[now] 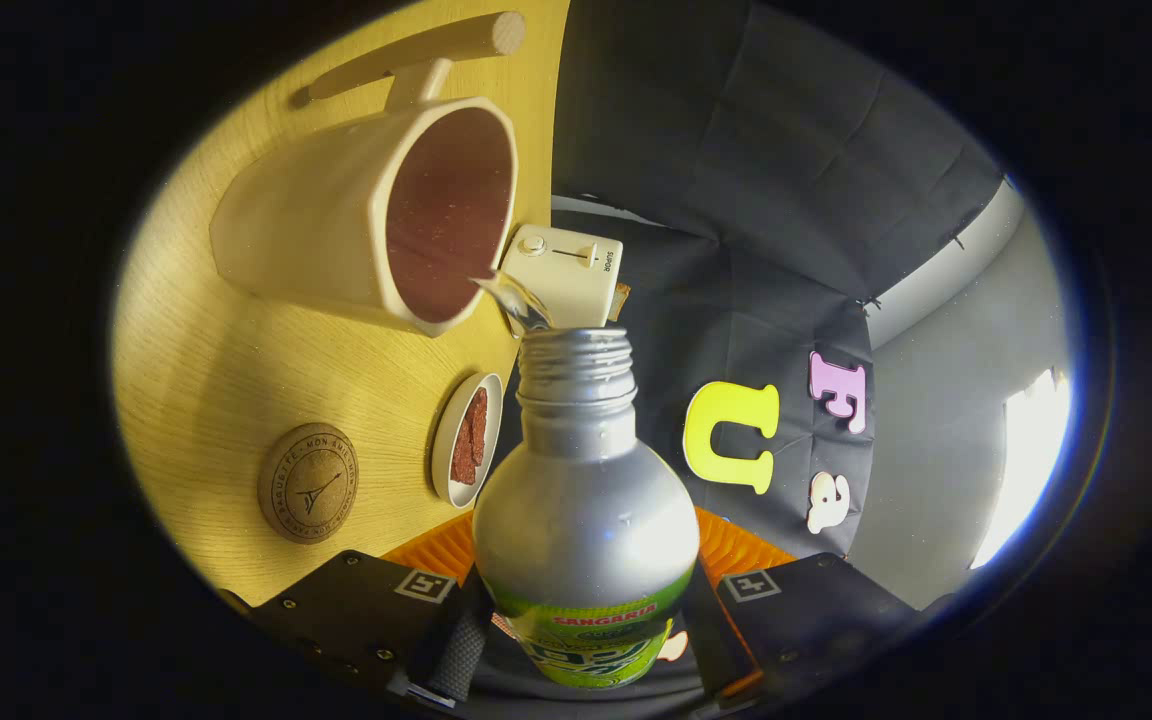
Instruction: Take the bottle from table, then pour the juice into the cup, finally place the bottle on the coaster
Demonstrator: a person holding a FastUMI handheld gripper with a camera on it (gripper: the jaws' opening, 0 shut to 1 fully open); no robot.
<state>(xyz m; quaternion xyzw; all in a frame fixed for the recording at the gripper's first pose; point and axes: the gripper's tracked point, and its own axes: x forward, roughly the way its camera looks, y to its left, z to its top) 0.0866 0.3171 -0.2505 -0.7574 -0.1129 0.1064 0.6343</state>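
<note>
Tongs (586, 625) closed around the lower body of the bottle (586, 500), one finger pressing each side; bottle sits between the fingers, neck pointing away from the camera. Bottle is silver with a green label band near the fingers, cap off, threaded mouth open. Clear liquid stream (514, 300) leaves the mouth and runs over the rim into the cup (366, 220). Cup is cream-coloured, dark reddish inside, with a wooden handle on its far side; it stands on the wooden counter (206, 370) just beyond and left of the bottle mouth. Round cork coaster (308, 483) lies on the counter nearer the fingers, left of the bottle, apart from the cup. Small white dish (467, 438) holding something brown sits between coaster and bottle. White toaster (566, 270) stands beyond the bottle mouth, right of the cup.
</note>
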